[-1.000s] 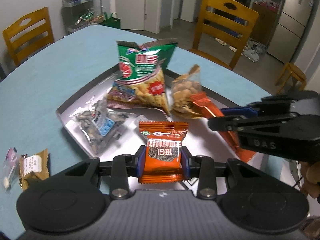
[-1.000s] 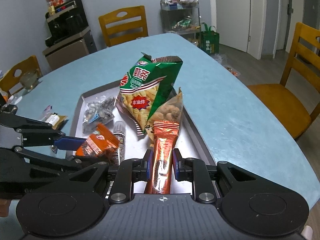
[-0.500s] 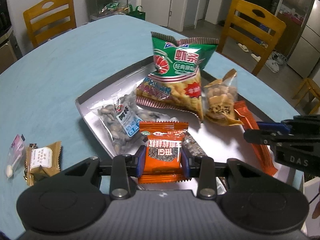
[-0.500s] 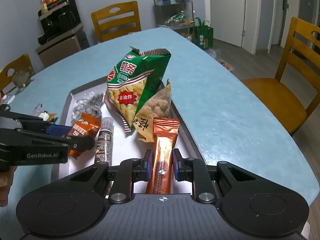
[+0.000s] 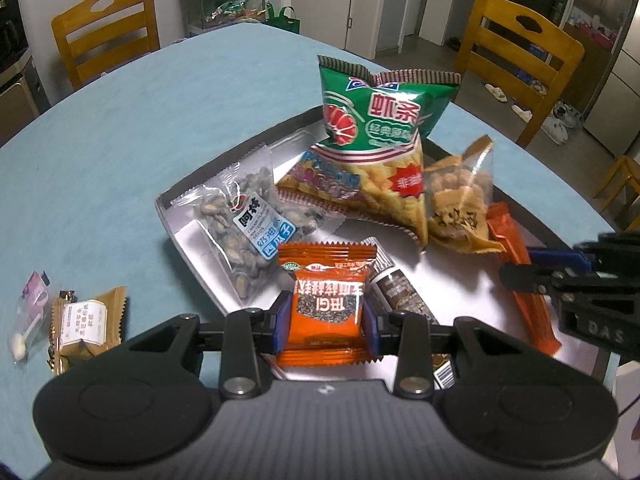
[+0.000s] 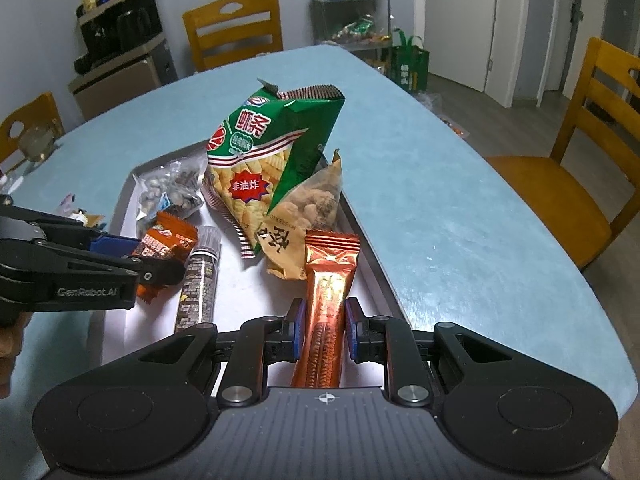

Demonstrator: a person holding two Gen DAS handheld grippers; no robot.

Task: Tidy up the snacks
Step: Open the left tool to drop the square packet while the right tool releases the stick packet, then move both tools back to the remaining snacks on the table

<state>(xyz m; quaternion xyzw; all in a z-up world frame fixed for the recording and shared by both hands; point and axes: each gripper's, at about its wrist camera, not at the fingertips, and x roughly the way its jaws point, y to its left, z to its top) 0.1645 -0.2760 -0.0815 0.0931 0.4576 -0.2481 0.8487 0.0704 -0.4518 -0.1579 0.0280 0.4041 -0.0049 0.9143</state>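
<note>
My left gripper (image 5: 326, 320) is shut on a small orange snack packet (image 5: 326, 300), held over the near edge of the metal tray (image 5: 176, 208). In the right wrist view that gripper (image 6: 160, 270) reaches in from the left with the packet (image 6: 168, 240). My right gripper (image 6: 325, 330) is shut on a long orange wafer bar (image 6: 326, 292) over the tray's right side (image 6: 372, 264); the left wrist view shows the bar (image 5: 516, 256) too. On the tray lie a green shrimp-chip bag (image 5: 376, 140), a clear seed bag (image 5: 248, 224), a nut pouch (image 5: 460, 200) and a dark tube (image 5: 404, 296).
Left of the tray, on the blue table (image 5: 120, 140), lie a tan wrapped snack (image 5: 84, 320) and a small clear candy wrapper (image 5: 30, 312). Wooden chairs (image 5: 516, 56) stand around the table. A wire rack (image 6: 352, 12) with bags stands by the far wall.
My left gripper has moved sideways and lower with its orange packet, so the tray has shifted right in its view. The right gripper with the wafer bar has barely moved.
</note>
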